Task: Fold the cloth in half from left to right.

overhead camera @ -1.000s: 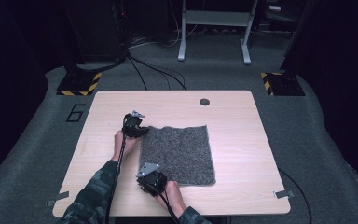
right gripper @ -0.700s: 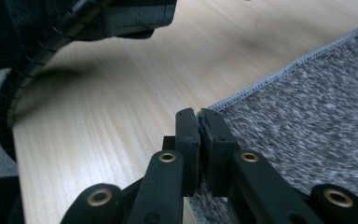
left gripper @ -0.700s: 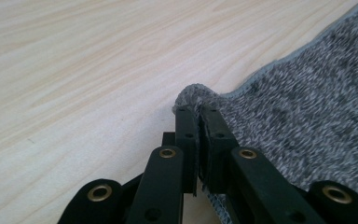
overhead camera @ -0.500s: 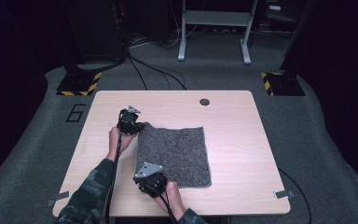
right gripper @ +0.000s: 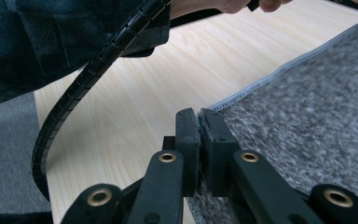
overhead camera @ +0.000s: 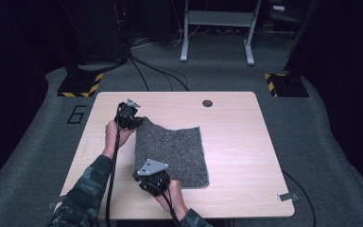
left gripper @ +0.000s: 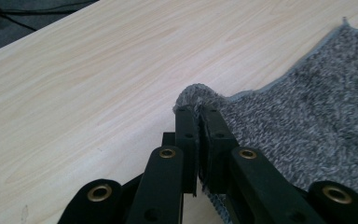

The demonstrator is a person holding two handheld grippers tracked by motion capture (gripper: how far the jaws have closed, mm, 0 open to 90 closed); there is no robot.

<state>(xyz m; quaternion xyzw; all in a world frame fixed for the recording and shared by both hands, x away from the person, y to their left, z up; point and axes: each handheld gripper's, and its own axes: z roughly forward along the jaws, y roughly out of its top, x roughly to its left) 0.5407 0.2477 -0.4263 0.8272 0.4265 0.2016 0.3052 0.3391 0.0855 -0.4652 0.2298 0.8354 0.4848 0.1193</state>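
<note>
Your left tongs (overhead camera: 137, 122) pinch the far-left corner of the grey mat (overhead camera: 175, 151), bunched into a small hump, and your right tongs (overhead camera: 147, 174) pinch its near-left edge; the mat lies at the centre of the frame on the pale wooden desk (overhead camera: 246, 142). Keep both grips firm and move them together so the mat stays flat. Dark carpet and loose cables (overhead camera: 151, 71) fill the upper frame.
</note>
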